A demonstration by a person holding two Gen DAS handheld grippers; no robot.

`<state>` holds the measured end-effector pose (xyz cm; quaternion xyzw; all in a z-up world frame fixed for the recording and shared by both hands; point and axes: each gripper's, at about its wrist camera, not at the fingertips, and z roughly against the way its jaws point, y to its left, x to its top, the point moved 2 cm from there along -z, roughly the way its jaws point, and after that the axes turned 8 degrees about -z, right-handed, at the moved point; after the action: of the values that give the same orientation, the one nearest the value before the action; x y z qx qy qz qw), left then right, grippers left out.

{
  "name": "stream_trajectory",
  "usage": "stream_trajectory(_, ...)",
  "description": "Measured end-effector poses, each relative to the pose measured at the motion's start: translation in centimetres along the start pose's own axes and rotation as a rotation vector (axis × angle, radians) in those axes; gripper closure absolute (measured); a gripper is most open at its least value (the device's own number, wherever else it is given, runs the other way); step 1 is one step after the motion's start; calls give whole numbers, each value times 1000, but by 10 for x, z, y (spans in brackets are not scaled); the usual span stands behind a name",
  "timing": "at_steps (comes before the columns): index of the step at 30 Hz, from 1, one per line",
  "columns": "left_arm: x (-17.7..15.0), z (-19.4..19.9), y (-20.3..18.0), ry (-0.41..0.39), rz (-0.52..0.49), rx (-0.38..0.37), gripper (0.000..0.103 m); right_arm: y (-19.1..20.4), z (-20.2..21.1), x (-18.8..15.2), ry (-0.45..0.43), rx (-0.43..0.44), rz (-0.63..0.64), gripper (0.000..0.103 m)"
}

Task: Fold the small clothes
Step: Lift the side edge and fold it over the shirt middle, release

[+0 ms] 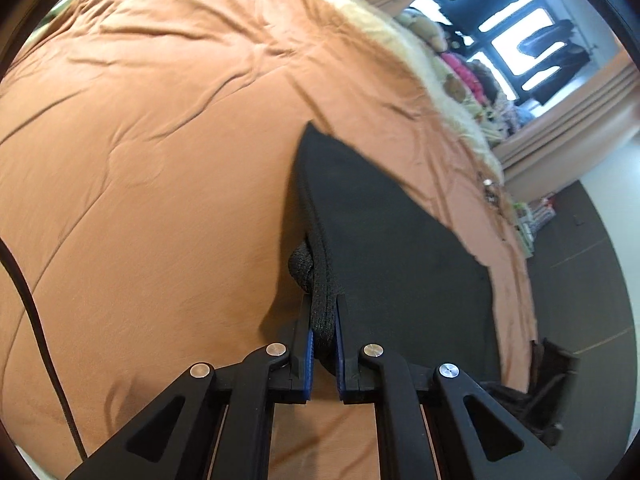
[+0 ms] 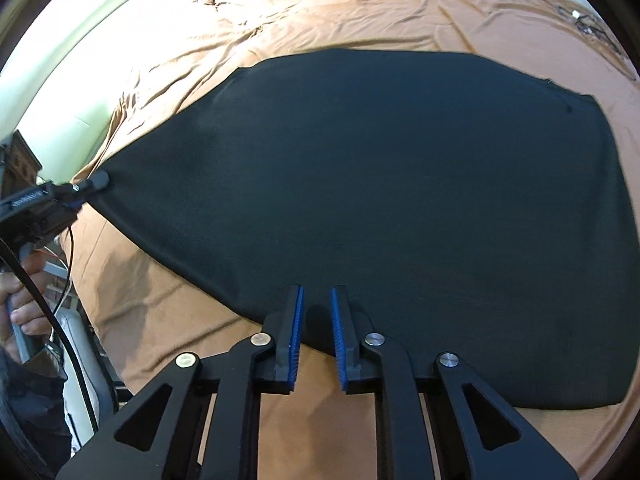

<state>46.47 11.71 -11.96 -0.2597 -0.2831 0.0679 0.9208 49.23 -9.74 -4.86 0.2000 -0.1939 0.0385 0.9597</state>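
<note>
1. Cloth (image 2: pixel 400 184), black and finely knitted, lies spread on a bed (image 2: pixel 360 12) covered by an orange-brown quilt; in the right wrist view it fills the middle from about 9 o'clock to 3 o'clock.
2. Its surface is mostly flat and smooth, with straight hemmed edges and a corner toward 2 o'clock.
3. The left gripper (image 1: pixel 323 332) points steeply down at the bed, and its jaws are closed on a thick, bunched hem of the cloth, which runs straight up between the blue pads.
4. From that pinch the cloth rises to a point near 12 o'clock of the jaws and spreads away toward 3 o'clock, where it hangs taut over the quilt.
5. In the right wrist view the same left gripper (image 2: pixel 94 182) shows at 9 o'clock, gripping the cloth's stretched corner, with a hand (image 2: pixel 24 292) wrapped round its handle below, at about 8 o'clock.
6. A dark cable (image 2: pixel 52 320) trails down from that gripper past the hand.
7. The right gripper (image 2: pixel 317 320) also tilts steeply down, over the near edge of the cloth.
8. Its jaws stand nearly closed, with a narrow gap between the blue pads; the cloth's near edge lies under that gap, but I cannot tell whether any fold is pinched.
9. The cloth spreads from the right jaws toward 12 o'clock and 3 o'clock, with bare quilt at 7 o'clock.
</note>
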Motion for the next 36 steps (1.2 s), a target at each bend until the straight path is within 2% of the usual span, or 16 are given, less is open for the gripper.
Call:
stream_trajectory(5, 16, 8, -31, -20, -54, -54, 95, 4, -30, -5, 60, 10, -5, 94)
stream_trajectory(9, 30, 10, -59, -35, -98, -87, 95, 2, -25, -4, 66, 44, -11, 94)
stream_trajectory(20, 47, -3, -157, -17, -260, -169, 95, -53, 47, -11, -98, 32, -68, 94)
stream_trajectory(22, 47, -8, -179, -6, -296, -188, 95, -66, 59, -16, -124, 31, -90, 91)
stream_trajectory(23, 46, -10, -187, -2, -309, -196, 95, -71, 65, -19, -137, 33, -100, 85)
stream_trajectory(24, 44, -13, -196, 4, -324, -205, 95, -78, 71, -23, -153, 33, -111, 72)
stream_trajectory(26, 40, -20, -217, 21, -357, -223, 95, -91, 82, -31, -191, 19, -127, 55)
stream_trajectory(36, 0, -67, -304, 135, -499, -306, 95, -146, 107, -72, -255, 17, -236, 54)
